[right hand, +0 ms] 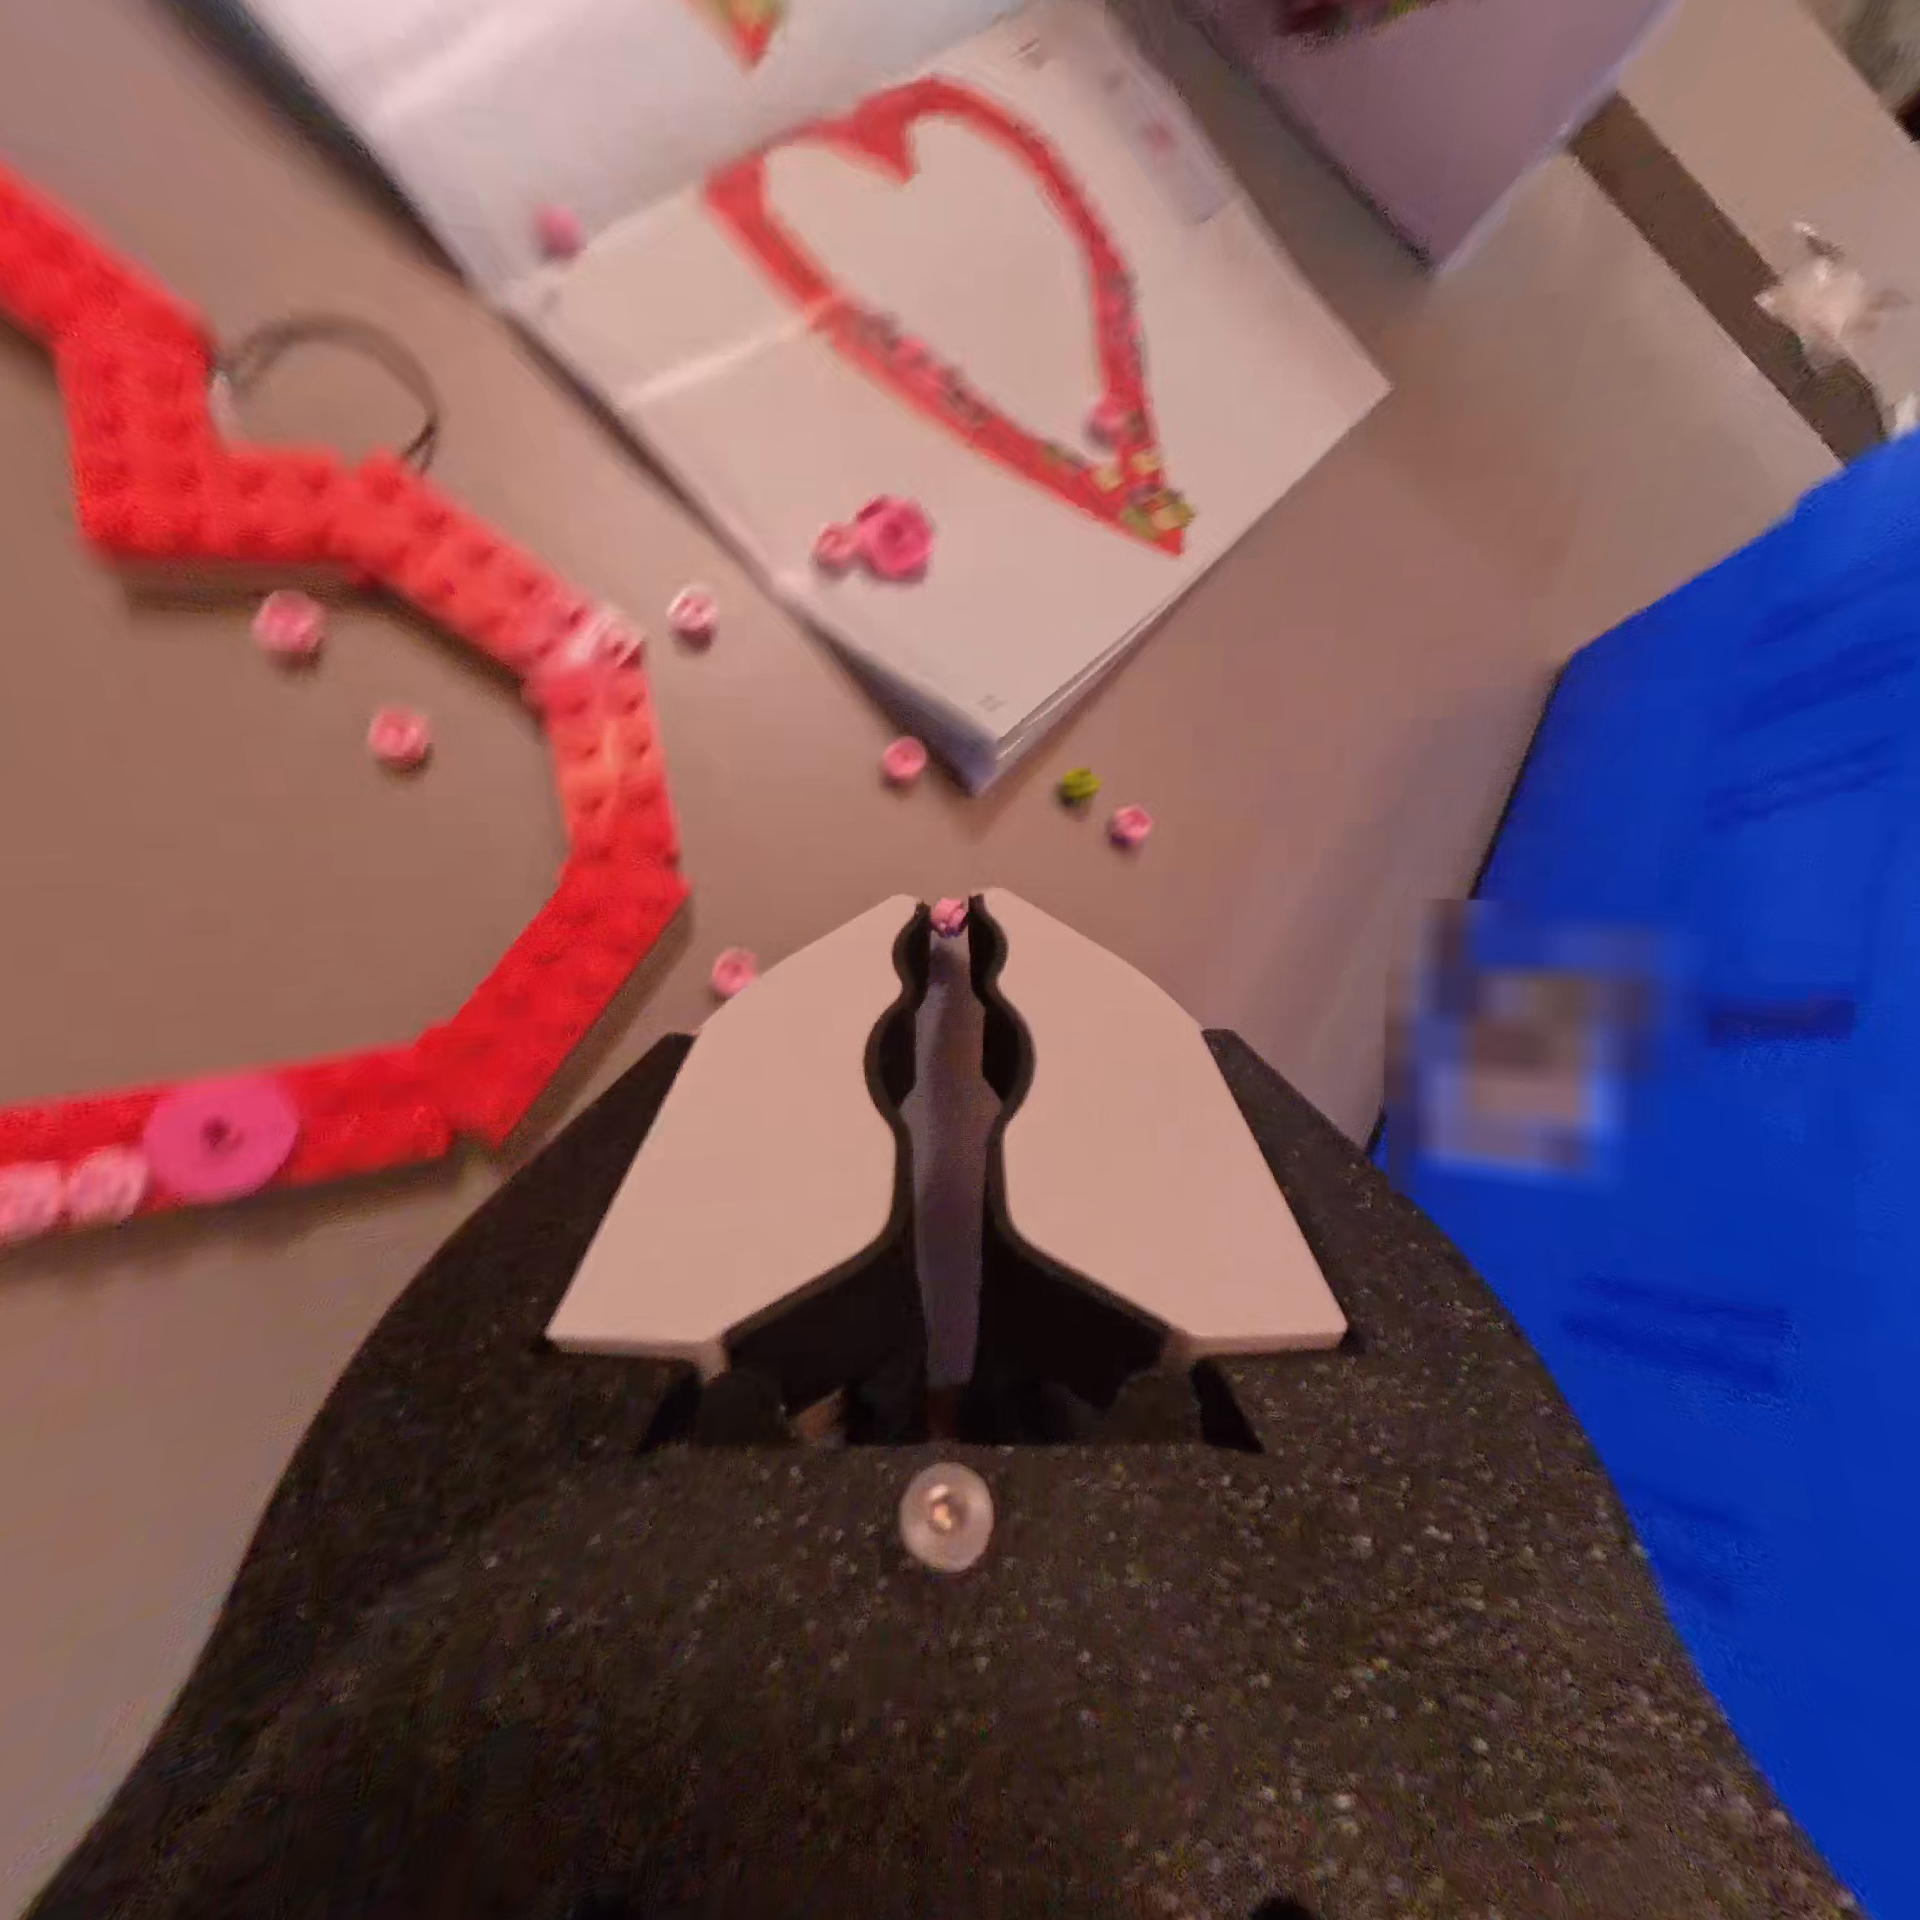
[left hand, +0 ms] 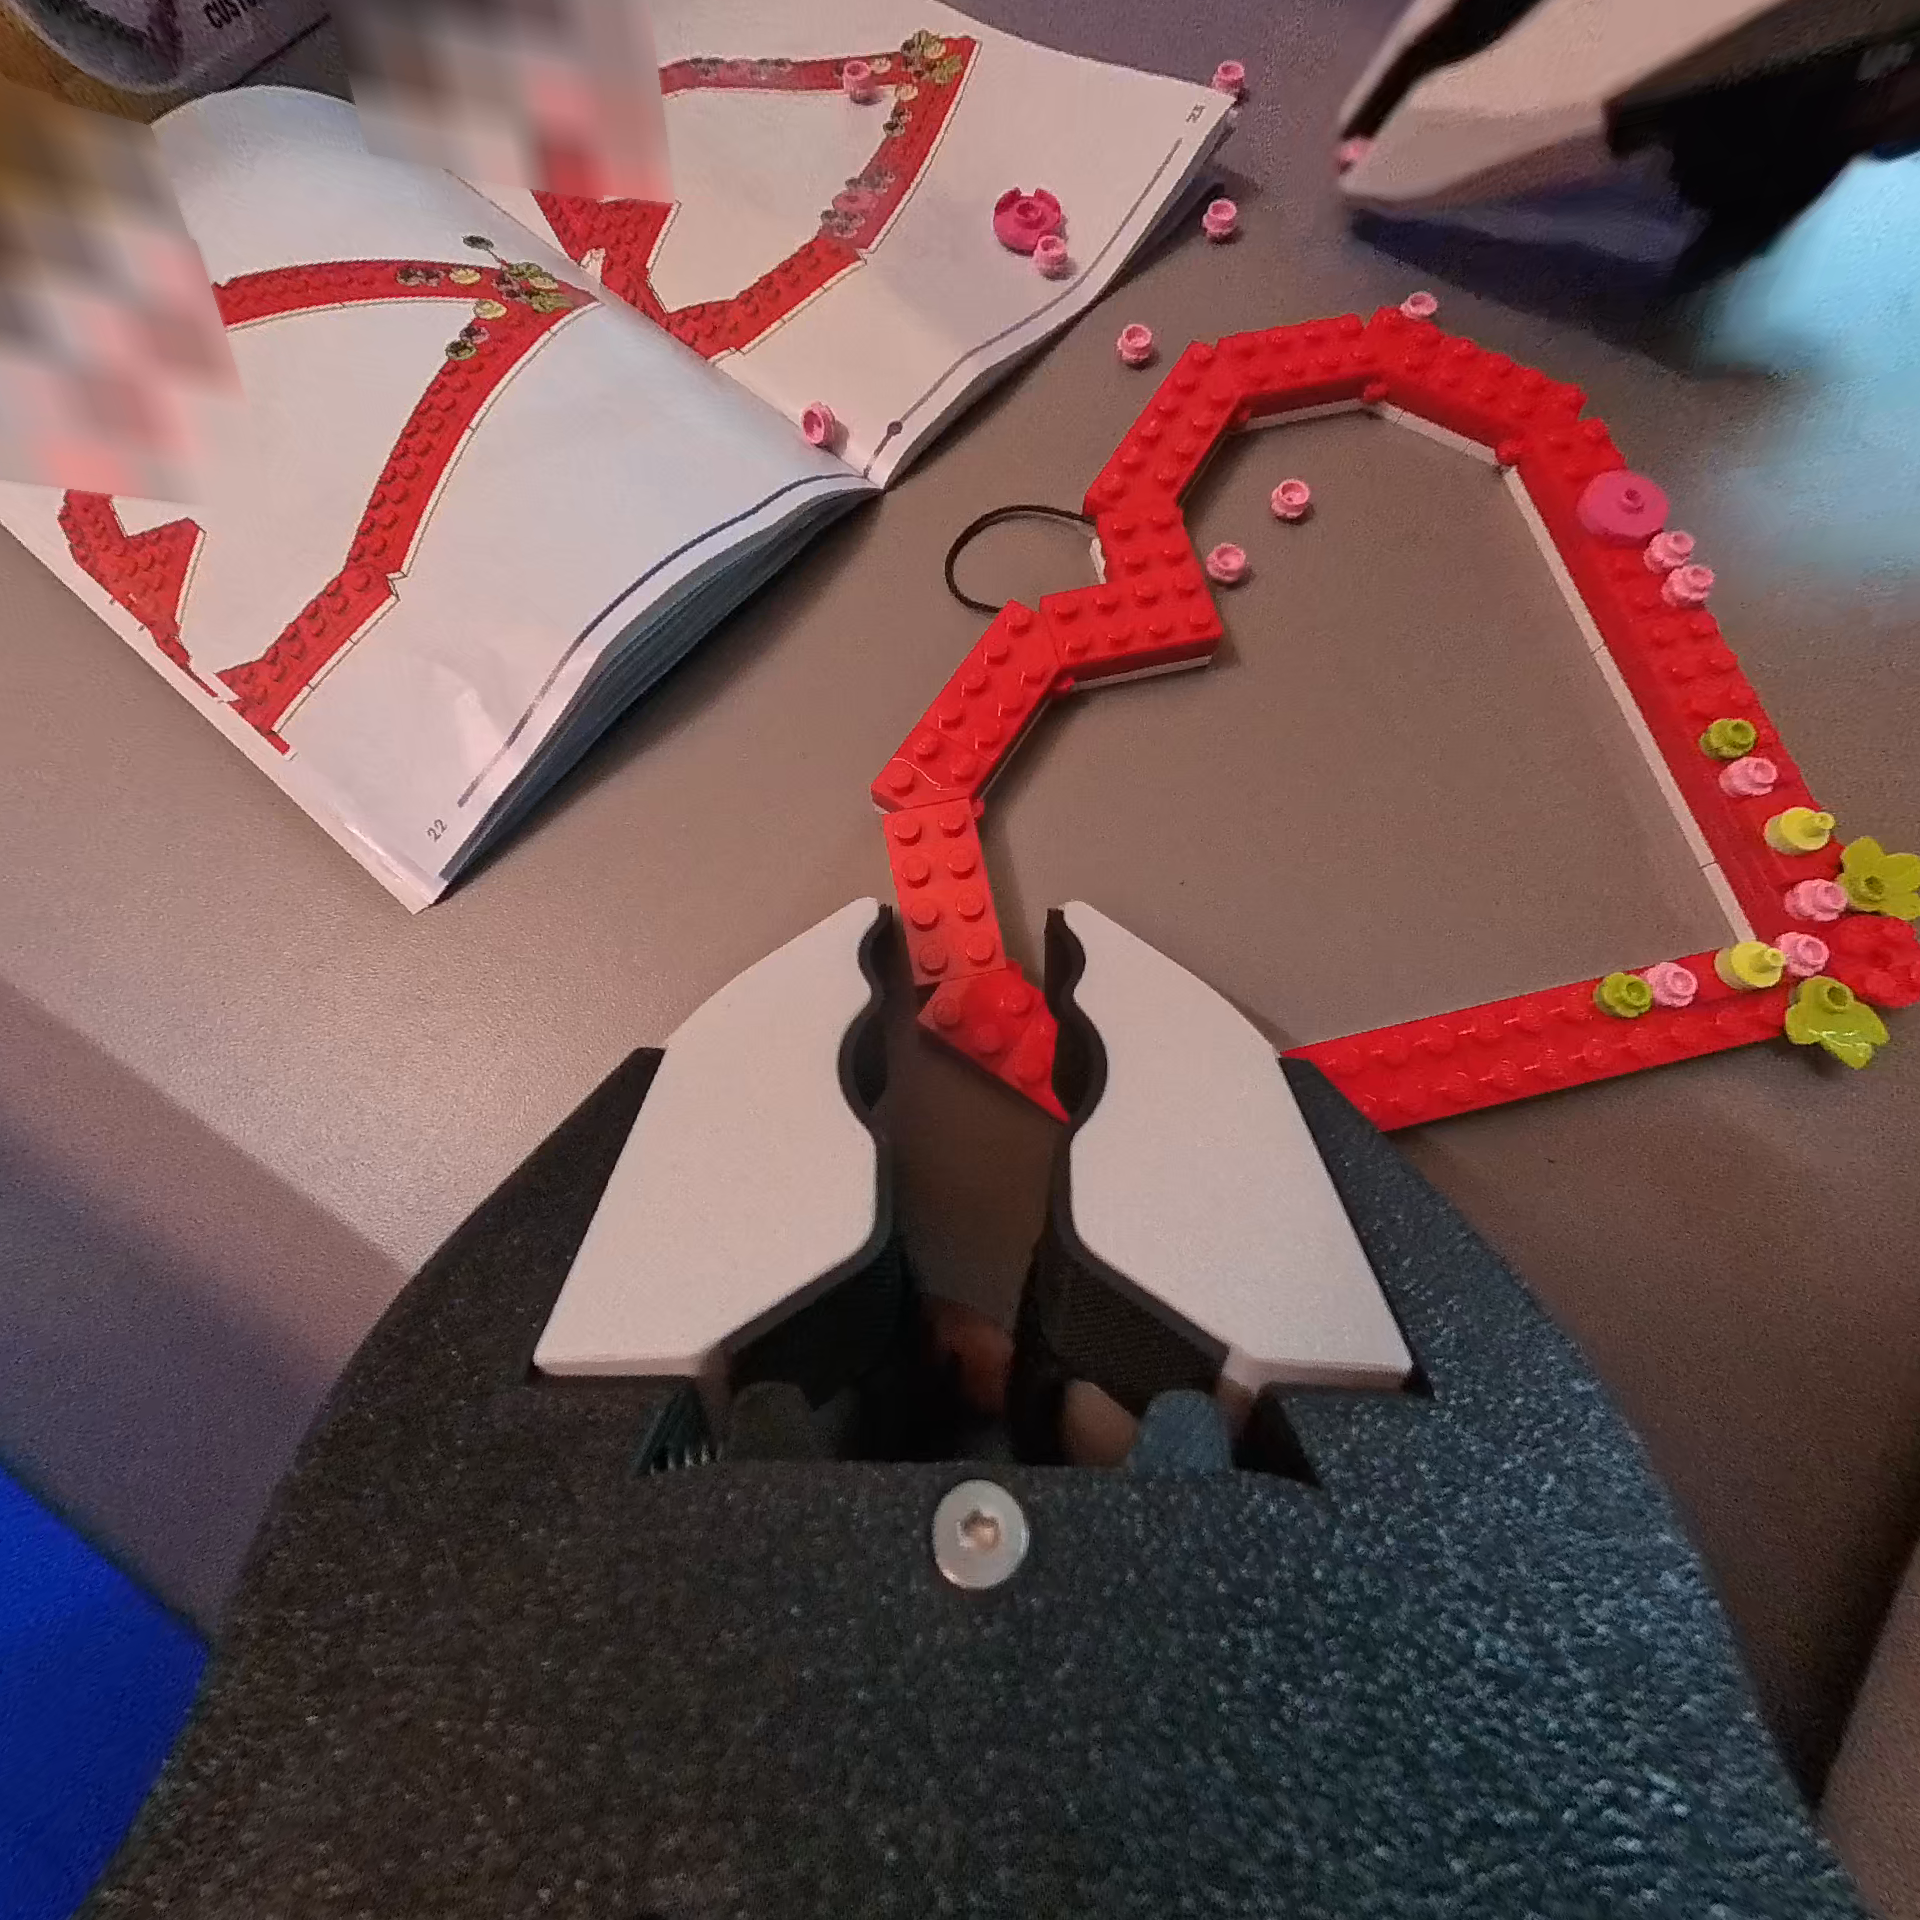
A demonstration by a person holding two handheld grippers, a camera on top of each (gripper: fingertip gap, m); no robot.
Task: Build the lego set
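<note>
Nearest to me, the left gripper [left hand: 971, 935] is straddling the lower curve of the red heart frame [left hand: 1132, 613], its jaws standing a little apart with the red plates lying between them. Whether the pads are actually pressing on the frame I cannot tell; part of it is running under the fingers out of sight. The frame is lying flat on the grey-brown table [left hand: 1299, 810], and it looks stiff plate by plate but weak at its angled joints, so I would take it by the flat edges of a straight run, not by a corner.

The right gripper [right hand: 948, 914] is pinching a tiny pink stud [right hand: 948, 916] at its very tips, jaws almost closed on it. That piece looks light, hard and slick, and likely to pop out if squeezed off-centre. This view is smeared with motion, so the stud's orientation is unclear.

Along the frame's far right side, a magenta round piece [left hand: 1623, 506], pale pink studs and lime flower pieces [left hand: 1834, 1020] are already sitting on it. More loose pink studs [left hand: 1289, 499] are lying inside and just outside the frame's upper lobe, and a thin dark loop [left hand: 997, 551] is poking out at the notch.

Beyond the frame, the instruction booklet [left hand: 623, 499] is lying open, with a magenta piece [left hand: 1027, 218] resting on its page. Blue fabric is cutting off the right view's edge.
</note>
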